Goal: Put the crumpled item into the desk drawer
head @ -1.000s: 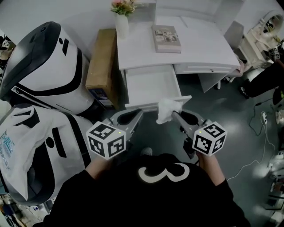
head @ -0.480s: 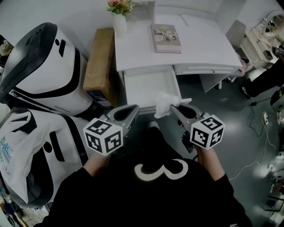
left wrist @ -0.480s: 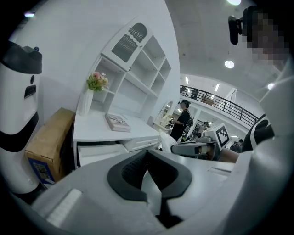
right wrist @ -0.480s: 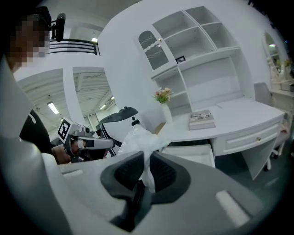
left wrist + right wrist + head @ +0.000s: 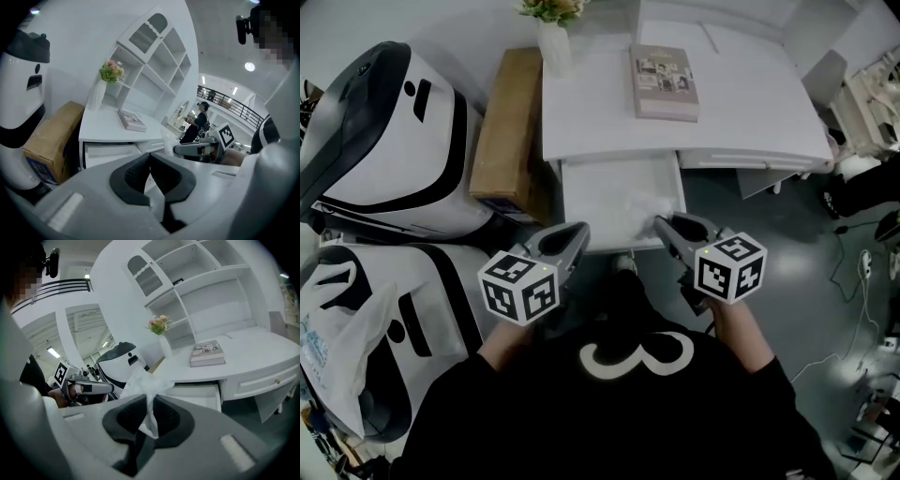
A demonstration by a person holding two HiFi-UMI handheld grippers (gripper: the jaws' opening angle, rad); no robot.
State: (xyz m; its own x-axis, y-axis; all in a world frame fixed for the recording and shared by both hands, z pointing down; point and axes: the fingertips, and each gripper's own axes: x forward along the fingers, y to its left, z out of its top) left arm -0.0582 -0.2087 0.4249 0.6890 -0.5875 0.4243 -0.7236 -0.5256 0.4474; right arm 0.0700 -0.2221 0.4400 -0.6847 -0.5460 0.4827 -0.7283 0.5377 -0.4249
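Holding the crumpled tissue (image 5: pixel 140 379) pinched between nearly closed jaws, the right gripper (image 5: pixel 660 224) is hovering over the open desk drawer (image 5: pixel 591 192) at frame centre and, judging by this, is needing a descent inside its walls before release, while the left gripper (image 5: pixel 578 232) is waiting closed and empty.

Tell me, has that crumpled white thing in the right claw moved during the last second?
Yes. The crumpled item, pinched in the right gripper, has gone forward: from the front edge of the open drawer to above its inside.
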